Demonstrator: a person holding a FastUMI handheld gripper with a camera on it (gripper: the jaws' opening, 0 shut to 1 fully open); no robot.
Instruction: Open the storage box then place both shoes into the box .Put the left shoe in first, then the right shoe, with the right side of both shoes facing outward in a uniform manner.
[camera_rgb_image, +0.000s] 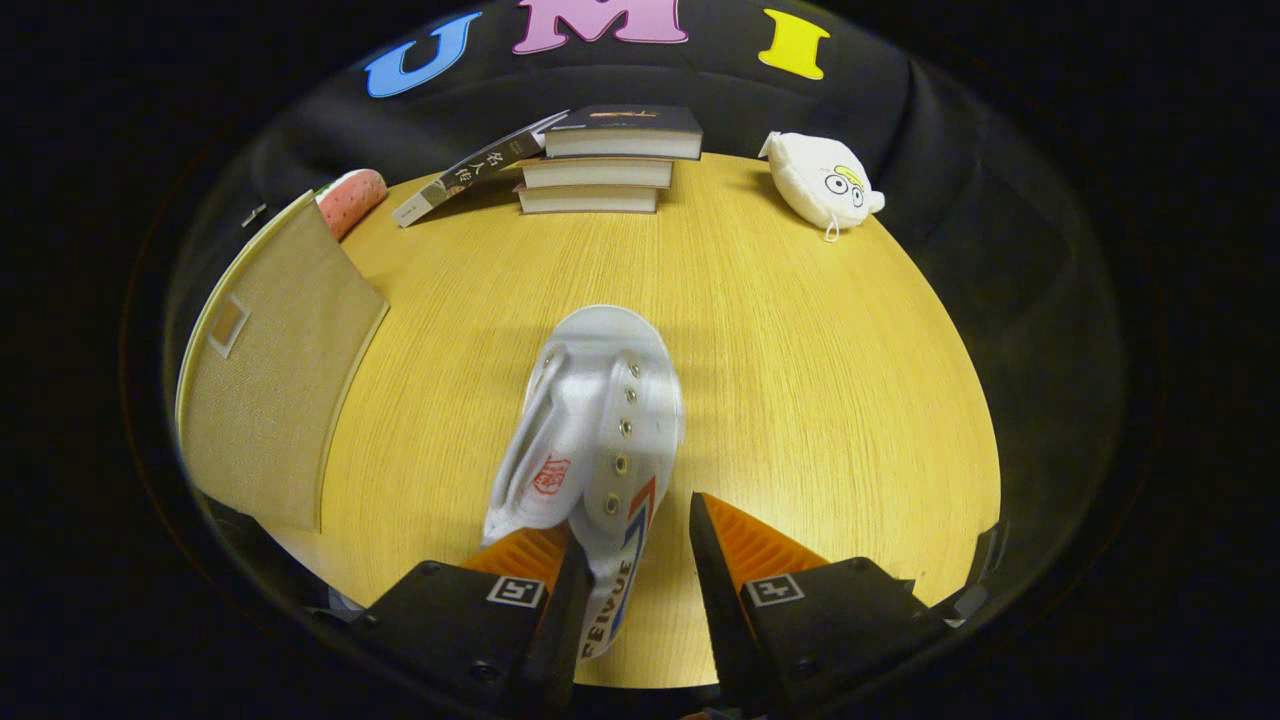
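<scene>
A white canvas shoe (598, 410) with metal eyelets and red and blue stripes lies on the wooden table (820, 400), its toe pointing away from me. My gripper (635, 522) is open around the shoe's rear side wall. The left finger (530, 555) lies against the shoe, while a strip of table shows between the shoe and the right finger (745, 550). The beige fabric storage box (270, 390) stands to the left of the shoe, showing a flat panel with a small label pocket. Whether it is open I cannot tell.
A stack of three books (605, 160) with another book (470, 170) leaning on it sits at the table's far edge. A white plush toy (825, 180) lies at the far right, and a pink strawberry-like cushion (350, 198) sits behind the box.
</scene>
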